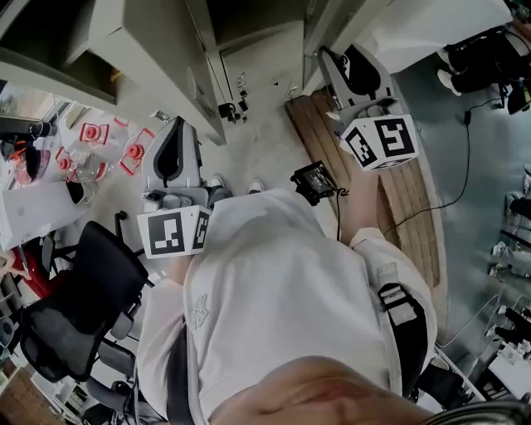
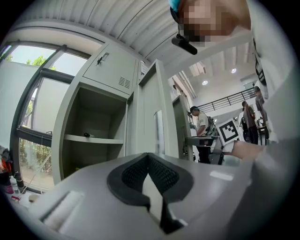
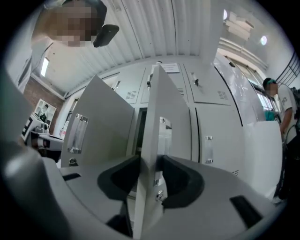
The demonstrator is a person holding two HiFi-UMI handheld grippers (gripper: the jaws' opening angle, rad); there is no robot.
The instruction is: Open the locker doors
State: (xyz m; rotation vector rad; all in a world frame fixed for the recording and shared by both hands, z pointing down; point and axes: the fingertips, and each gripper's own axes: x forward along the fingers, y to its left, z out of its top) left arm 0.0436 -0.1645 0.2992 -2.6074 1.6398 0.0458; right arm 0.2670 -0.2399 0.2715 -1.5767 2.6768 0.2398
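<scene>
The grey lockers [image 1: 249, 25] stand in front of me at the top of the head view. My right gripper [image 1: 342, 56] is raised at the thin edge of an opened locker door [image 3: 153, 117]. In the right gripper view that edge runs upright between the jaws of the right gripper [image 3: 149, 161], which stand wide and open around it. Left of it a second door [image 3: 98, 126] with a chrome handle [image 3: 77, 133] hangs open. My left gripper [image 1: 174, 129] is held lower at the left; in its own view the left gripper [image 2: 148, 157] is shut and empty, facing an open locker with a shelf [image 2: 93, 138].
Closed locker doors [image 3: 213, 131] lie to the right. A black office chair [image 1: 75, 307] and a table with red items [image 1: 91, 141] are at my left. A wooden platform [image 1: 406, 191] with a cable is at my right. People [image 2: 201, 131] stand further back.
</scene>
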